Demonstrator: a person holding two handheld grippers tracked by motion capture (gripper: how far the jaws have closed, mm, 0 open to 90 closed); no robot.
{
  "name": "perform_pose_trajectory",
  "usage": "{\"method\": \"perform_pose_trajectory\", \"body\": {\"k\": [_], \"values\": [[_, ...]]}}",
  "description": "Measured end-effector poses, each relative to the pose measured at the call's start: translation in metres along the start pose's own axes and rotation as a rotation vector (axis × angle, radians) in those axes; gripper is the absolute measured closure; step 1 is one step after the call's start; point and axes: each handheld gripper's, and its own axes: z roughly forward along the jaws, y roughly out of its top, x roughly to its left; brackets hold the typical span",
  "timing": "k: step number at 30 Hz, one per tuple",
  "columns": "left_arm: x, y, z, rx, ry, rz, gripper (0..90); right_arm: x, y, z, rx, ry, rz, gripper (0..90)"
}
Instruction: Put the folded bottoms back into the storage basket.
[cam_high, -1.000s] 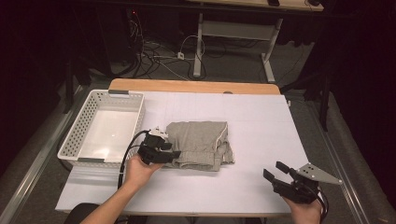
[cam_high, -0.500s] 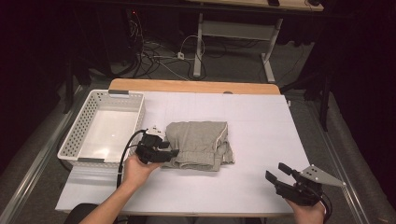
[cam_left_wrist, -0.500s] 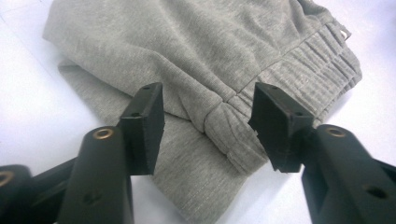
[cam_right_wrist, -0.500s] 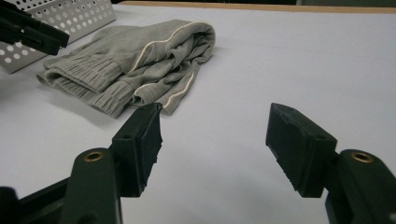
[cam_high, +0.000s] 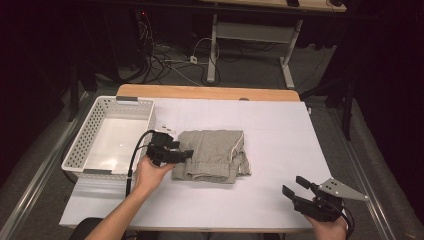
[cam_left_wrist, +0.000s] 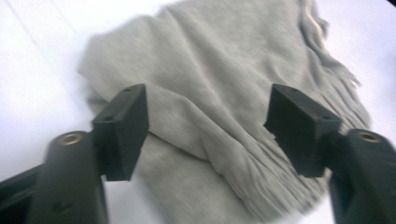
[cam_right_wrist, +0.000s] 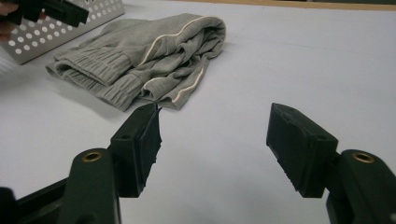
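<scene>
The folded grey pants (cam_high: 212, 155) lie in the middle of the white table (cam_high: 280, 130). They are folded into a neat, thick square with a thin white stripe down one edge. Just beside them, on the left, stands a white basket (cam_high: 90, 135) with holes in its walls, and nothing is in it.

The left gripper (cam_high: 186, 154) is at the left edge of the pants, right over the cloth. In the left gripper view the two black jaws stand wide apart with the grey cloth (cam_left_wrist: 205, 93) under them, and they do not pinch it. The jaws have just been opening, so the cloth is between them but not held.

The right gripper (cam_high: 296, 187) waits near the front right corner of the table, well apart from the pants. Its jaws are open too and hold nothing. From the right gripper view the pants (cam_right_wrist: 144, 56) lie far ahead, with bare table between.

It looks like the folding is done and the step now is moving the pants into the basket. For that, the left gripper needs to go down and close on the thick folded edge, catching all the layers. If it grabs just the top layer, the pants may fall open. The right gripper could come over and take the other side, so the pile stays flat when it is lifted.
</scene>
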Motion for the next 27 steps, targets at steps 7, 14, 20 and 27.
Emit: {"method": "perform_pose_trajectory", "body": {"k": [7, 14, 20, 27], "values": [[0.010, 0.018, 0.007, 0.039, 0.025, -0.007, 18.2, 0.005, 0.001, 0.004, 0.010, 0.011, -0.012, 35.7], [0.020, 0.030, 0.021, 0.086, 0.048, -0.030, 13.2, 0.005, 0.001, 0.005, 0.018, 0.014, -0.015, 35.9], [0.032, 0.031, 0.035, 0.117, 0.053, -0.078, 10.2, 0.005, 0.001, 0.005, 0.021, 0.019, -0.015, 35.9], [0.041, 0.029, 0.046, 0.148, 0.055, -0.116, 6.4, 0.005, 0.000, 0.006, 0.031, 0.029, -0.016, 35.9]]}}
